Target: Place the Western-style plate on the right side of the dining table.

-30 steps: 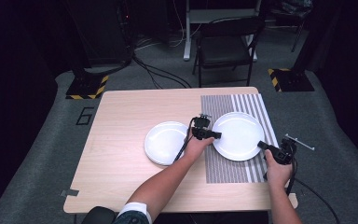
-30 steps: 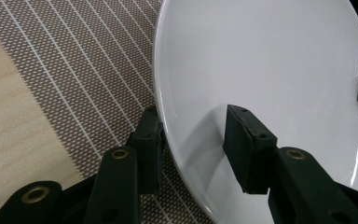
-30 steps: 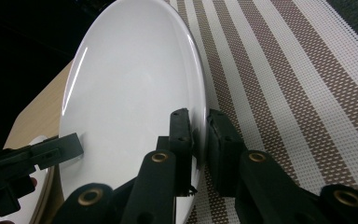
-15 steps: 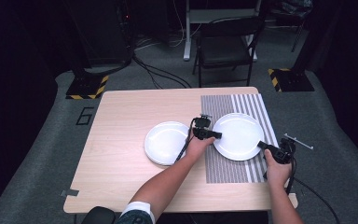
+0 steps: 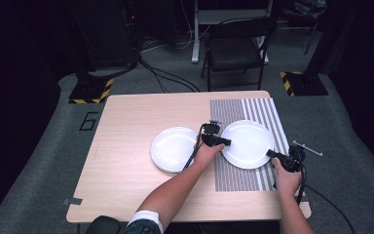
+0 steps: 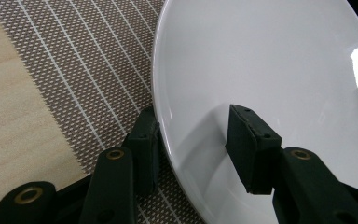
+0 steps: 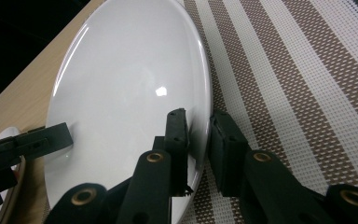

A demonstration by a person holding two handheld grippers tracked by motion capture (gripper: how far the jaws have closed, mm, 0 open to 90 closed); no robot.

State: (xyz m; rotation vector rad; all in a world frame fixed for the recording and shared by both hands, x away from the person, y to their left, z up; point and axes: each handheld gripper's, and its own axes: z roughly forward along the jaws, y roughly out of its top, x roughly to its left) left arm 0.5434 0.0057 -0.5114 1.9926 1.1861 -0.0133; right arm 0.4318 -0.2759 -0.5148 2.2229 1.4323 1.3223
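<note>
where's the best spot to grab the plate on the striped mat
Take the plate by its thin raised rim, one jaw above and one beneath, coming in low from the side. It lies flat on the striped mat and is too wide to span. Two opposite edges look steadiest: the left hand-held gripper and right hand-held gripper already straddle it there.

This looks like a lab or recording studio, not a home. Black curtains (image 5: 9,73) close off a dark room with a grey carpet (image 5: 44,161). Stand feet taped in yellow and black (image 5: 90,91) flank the wooden counter (image 5: 126,126), cables (image 5: 165,75) trail over the floor, and a folding chair (image 5: 236,51) stands behind.
</note>
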